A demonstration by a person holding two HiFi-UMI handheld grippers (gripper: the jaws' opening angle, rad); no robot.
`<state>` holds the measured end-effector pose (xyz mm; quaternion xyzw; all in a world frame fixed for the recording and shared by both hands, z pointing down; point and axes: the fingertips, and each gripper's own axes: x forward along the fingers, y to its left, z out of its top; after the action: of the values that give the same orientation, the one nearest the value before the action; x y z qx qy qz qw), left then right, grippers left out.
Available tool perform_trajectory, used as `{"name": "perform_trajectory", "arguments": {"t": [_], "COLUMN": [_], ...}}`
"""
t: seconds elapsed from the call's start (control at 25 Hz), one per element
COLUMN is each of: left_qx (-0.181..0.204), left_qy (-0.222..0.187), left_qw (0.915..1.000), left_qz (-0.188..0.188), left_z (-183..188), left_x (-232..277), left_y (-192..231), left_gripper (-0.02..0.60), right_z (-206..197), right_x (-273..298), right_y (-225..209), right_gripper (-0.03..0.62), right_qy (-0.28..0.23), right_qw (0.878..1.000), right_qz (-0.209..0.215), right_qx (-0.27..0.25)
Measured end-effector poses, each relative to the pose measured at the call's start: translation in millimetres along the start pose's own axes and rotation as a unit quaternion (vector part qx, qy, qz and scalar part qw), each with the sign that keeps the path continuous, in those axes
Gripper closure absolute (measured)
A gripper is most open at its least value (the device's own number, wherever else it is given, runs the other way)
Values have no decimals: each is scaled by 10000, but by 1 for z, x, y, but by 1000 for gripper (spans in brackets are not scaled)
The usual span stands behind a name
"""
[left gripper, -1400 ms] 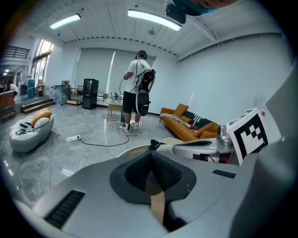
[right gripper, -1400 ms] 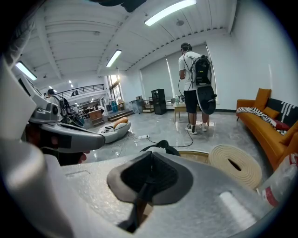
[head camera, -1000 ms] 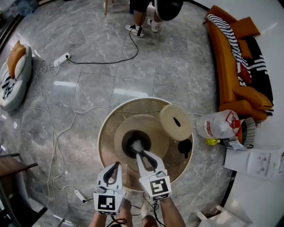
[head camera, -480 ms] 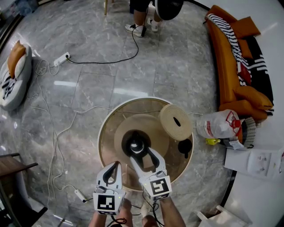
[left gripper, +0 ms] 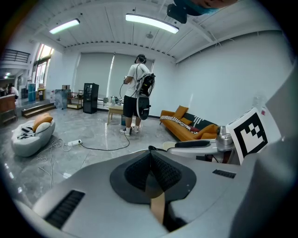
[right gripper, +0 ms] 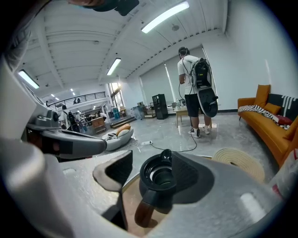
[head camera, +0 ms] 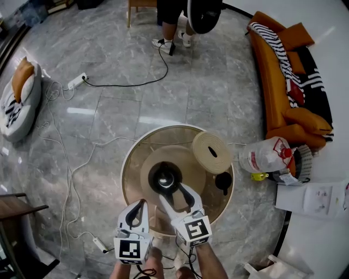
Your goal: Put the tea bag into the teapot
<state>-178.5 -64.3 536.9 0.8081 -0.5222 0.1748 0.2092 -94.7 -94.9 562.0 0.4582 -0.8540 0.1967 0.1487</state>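
A dark teapot [head camera: 165,179] stands lidless on a round wooden tray [head camera: 191,163] in the middle of the round glass table [head camera: 132,163]. Something pale, the tea bag [head camera: 166,180], shows inside its mouth; in the right gripper view a white glint lies in the teapot [right gripper: 160,179]. My right gripper [head camera: 173,192] is open just short of the pot on its near side, nothing between its pads, and the pot shows beyond the right gripper [right gripper: 151,173]. My left gripper [head camera: 137,207] hangs shut and empty at the table's near edge; in its own view the left gripper [left gripper: 151,167] has its pads together.
A coiled woven mat [head camera: 211,152] and the pot's black lid [head camera: 223,181] lie on the table's right side. A big plastic bottle [head camera: 264,155] and an orange sofa [head camera: 283,82] are to the right. Cables and a power strip [head camera: 76,82] cross the floor. A person [head camera: 185,11] stands beyond.
My right gripper held the white tea bag over the pot's mouth, then opened; the bag dropped into the teapot. The gripper drew slightly back toward me. The left gripper stayed put.
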Motion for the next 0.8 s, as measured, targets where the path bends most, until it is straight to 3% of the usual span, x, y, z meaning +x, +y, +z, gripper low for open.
{"name": "perform_trajectory", "arguments": {"t": [0.32, 0.8], "left_qx": [190, 408], "left_qy": [-343, -822], "left_qw": [9992, 9955], "left_qz": [-87, -214], "left_z": [59, 170], "left_x": [-36, -112], "left_y": [-18, -52], "left_gripper": [561, 561], "right_z": [59, 175], "right_x": [-43, -142], "right_y": [12, 33], "right_gripper": [436, 530], "right_qy": [-183, -705], "right_qw": [9995, 9951], "right_qz": [-116, -584], "right_qx": [-220, -386]}}
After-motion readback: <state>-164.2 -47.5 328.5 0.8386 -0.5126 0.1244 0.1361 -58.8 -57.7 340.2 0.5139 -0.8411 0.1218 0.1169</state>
